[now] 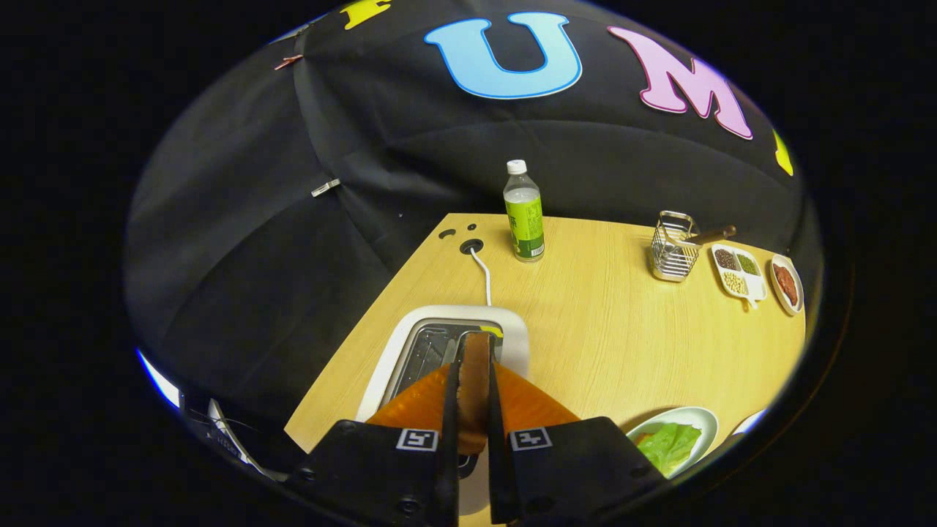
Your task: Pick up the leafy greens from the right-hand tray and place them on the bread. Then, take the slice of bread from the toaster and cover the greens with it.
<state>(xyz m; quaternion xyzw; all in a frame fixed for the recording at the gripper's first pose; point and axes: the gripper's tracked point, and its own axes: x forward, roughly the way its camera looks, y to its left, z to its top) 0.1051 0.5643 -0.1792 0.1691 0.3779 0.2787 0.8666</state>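
My gripper [474,373] is shut on a slice of bread [474,360], brown-crusted and held edge-on between the two orange fingers [417,401]. The slice stands over the slot of the white toaster [399,348], which lies right under the fingers; whether its lower edge is still in the slot is hidden. To the right of the fingers sits a white plate [695,419] with leafy greens [670,445] lying on it.
A white cord [483,274] runs from the toaster to a hole in the wooden table [607,329]. Beyond stand a green-labelled bottle [524,214], a wire basket [672,249], a divided dish of beans [738,272] and a small plate of brown food [786,284].
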